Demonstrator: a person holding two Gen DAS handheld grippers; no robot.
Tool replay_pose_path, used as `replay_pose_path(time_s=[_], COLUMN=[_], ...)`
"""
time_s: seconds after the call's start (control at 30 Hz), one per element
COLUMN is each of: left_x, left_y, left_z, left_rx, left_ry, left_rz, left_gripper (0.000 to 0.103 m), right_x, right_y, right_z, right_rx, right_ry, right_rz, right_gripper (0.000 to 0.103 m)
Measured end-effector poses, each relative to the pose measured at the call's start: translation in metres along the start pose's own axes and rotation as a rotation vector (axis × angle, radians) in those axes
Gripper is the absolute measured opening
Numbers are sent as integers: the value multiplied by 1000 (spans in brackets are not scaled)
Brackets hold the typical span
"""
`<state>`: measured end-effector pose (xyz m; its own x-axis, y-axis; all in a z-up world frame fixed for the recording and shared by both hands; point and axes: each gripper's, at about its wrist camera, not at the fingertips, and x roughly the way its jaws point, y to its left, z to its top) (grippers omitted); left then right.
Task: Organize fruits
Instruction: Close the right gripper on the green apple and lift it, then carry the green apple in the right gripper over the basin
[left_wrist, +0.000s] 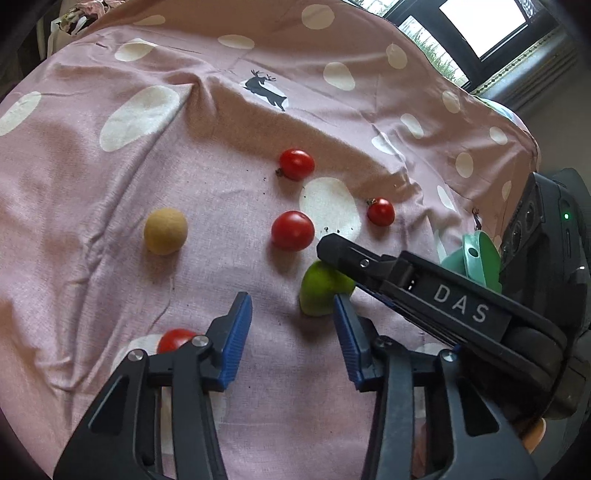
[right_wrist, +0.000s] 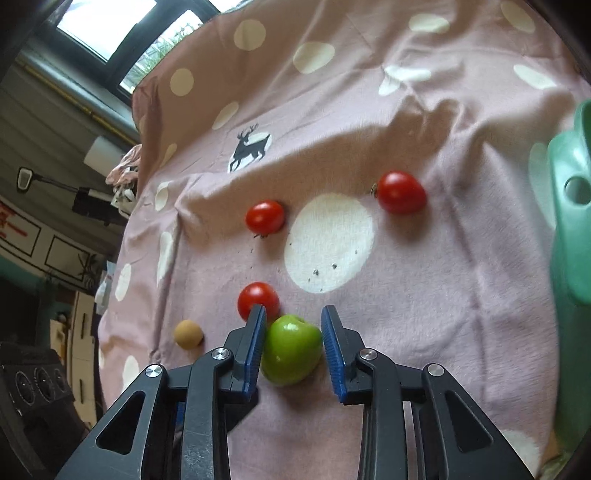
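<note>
A green apple (right_wrist: 291, 349) lies on the pink spotted cloth (right_wrist: 424, 295) between the open jaws of my right gripper (right_wrist: 294, 347); its left pad touches the apple, the right pad stands just clear. In the left wrist view the apple (left_wrist: 319, 291) is partly hidden under the right gripper (left_wrist: 332, 245). Several red tomatoes lie around: one (right_wrist: 258, 301) just left of the apple, one (right_wrist: 265, 217) farther back, one (right_wrist: 400, 192) at the right. A tan round fruit (left_wrist: 165, 230) lies to the left. My left gripper (left_wrist: 293, 332) is open and empty above the cloth.
A green plastic container (right_wrist: 570, 229) stands at the right edge of the right wrist view and shows behind the right gripper in the left wrist view (left_wrist: 476, 258). Another tomato (left_wrist: 173, 339) lies beside my left finger. The cloth is wrinkled, with crumbs on a white spot (right_wrist: 328, 240).
</note>
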<state>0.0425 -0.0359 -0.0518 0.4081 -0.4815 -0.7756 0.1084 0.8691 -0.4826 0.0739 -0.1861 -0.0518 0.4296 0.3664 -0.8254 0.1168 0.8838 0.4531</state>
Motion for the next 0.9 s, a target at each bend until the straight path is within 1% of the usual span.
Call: replay_pose_path(time_s=[0.13, 0.27, 0.33, 0.37, 0.4, 0.63, 0.8, 0.9], left_x=[4, 5, 8, 10, 12, 11, -2, -13], left_y=[1, -2, -3, -3, -4, -9, -22, -29], left_z=[0, 0, 0, 0, 0, -1, -3, -3], left_rx=[-30, -20, -21, -27, -27, 7, 66, 92], left_ry=[14, 6, 15, 24, 23, 8, -53, -88], left_rz=[-50, -74, -100, -116, -118, -111, -91, -107], left_gripper=[36, 35, 30, 30, 32, 31, 31, 31], right_x=[-1, -2, -2, -2, -2, -4, -15, -31], right_y=[-3, -11, -12, -12, -12, -18, -17, -13], right_z=[-1, -2, -2, -2, -2, -3, -3, -4], right_rx=[7, 48, 49, 51, 53, 84, 86, 77], right_ry=[5, 15, 16, 16, 16, 9, -24, -66], right_rz=[7, 38, 44, 45, 45, 59, 69, 90], right_gripper=[33, 33, 33, 33, 33, 33, 33, 33])
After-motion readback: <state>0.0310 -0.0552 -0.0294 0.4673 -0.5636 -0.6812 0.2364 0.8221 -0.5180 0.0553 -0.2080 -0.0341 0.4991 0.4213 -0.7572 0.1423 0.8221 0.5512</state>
